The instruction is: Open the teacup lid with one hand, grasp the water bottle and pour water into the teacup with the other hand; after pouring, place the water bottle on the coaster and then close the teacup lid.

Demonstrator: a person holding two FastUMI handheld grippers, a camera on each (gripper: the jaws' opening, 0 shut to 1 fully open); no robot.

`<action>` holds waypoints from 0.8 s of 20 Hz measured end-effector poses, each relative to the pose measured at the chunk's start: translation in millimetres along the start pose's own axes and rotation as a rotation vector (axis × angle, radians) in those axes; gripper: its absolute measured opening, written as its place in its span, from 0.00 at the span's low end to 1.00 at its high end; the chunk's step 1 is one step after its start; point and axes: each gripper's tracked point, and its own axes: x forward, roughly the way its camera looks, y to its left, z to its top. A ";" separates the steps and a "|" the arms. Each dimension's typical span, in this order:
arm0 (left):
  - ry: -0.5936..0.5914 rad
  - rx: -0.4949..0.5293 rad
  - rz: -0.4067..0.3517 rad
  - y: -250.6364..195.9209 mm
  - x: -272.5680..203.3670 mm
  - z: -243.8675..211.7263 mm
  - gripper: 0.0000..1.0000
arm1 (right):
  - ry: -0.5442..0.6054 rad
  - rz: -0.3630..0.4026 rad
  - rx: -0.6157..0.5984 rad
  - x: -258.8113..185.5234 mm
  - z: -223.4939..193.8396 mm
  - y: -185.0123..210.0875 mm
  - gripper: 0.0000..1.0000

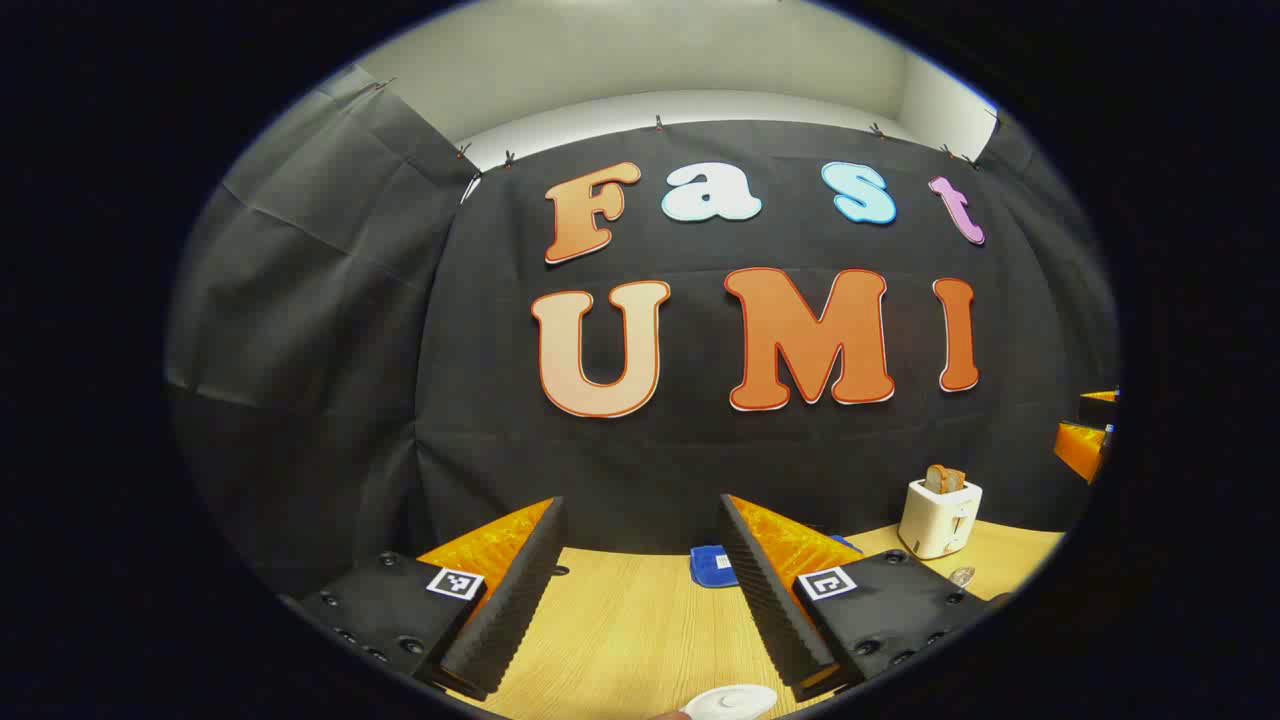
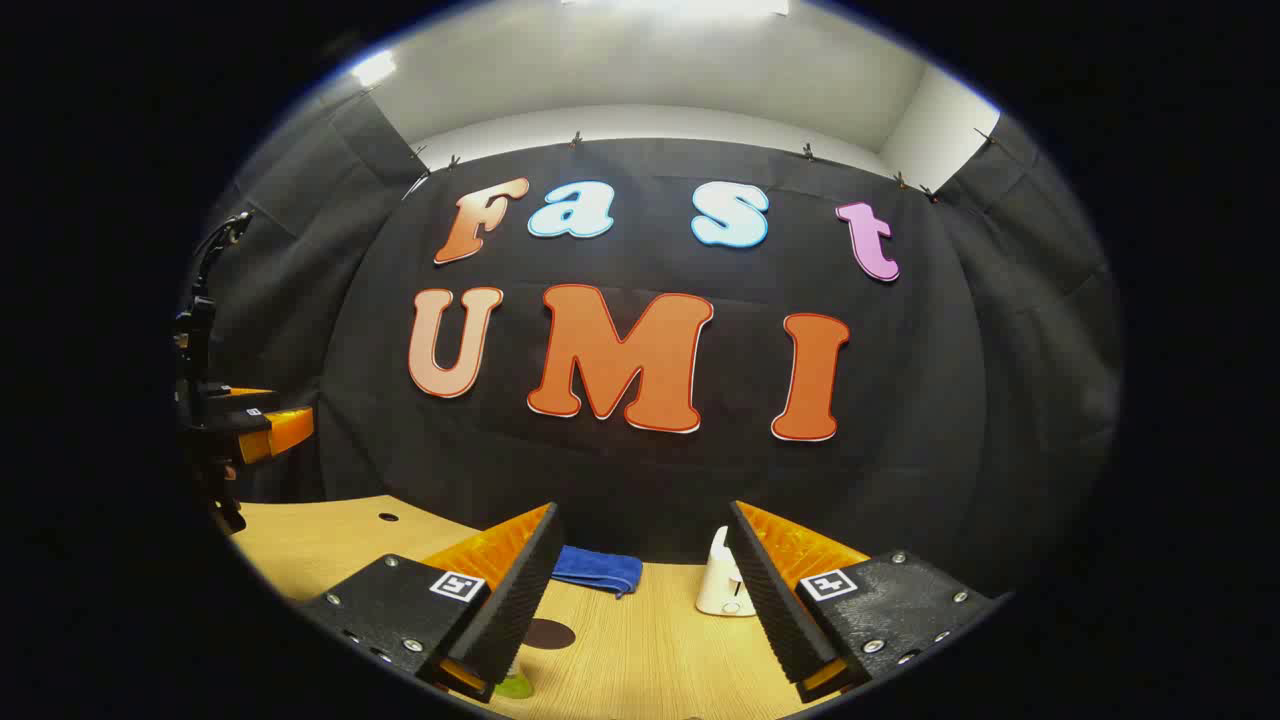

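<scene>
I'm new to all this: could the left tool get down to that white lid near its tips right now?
Probably yes. The left tool is open and the white lid lies on the bare wooden table just below its tips; nothing visible blocks the way.

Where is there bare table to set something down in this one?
Bare wood lies between the left gripper's open fingers, bordered by the blue cloth behind and the white lid at the near edge. It is more crowded to the right, by the toaster.

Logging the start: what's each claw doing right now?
Left claw: open, holding nothing.
Right claw: open, holding nothing.
</scene>
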 end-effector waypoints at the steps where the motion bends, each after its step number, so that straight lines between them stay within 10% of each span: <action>1: -0.001 0.002 0.000 0.1 -1.4 0.9 0.98 | 0.001 0.001 0.001 0.7 -0.3 -0.2 0.99; 16: 0.032 0.014 0.012 -2.3 7.9 -1.1 0.98 | -0.015 0.060 0.028 14.2 12.3 8.6 0.98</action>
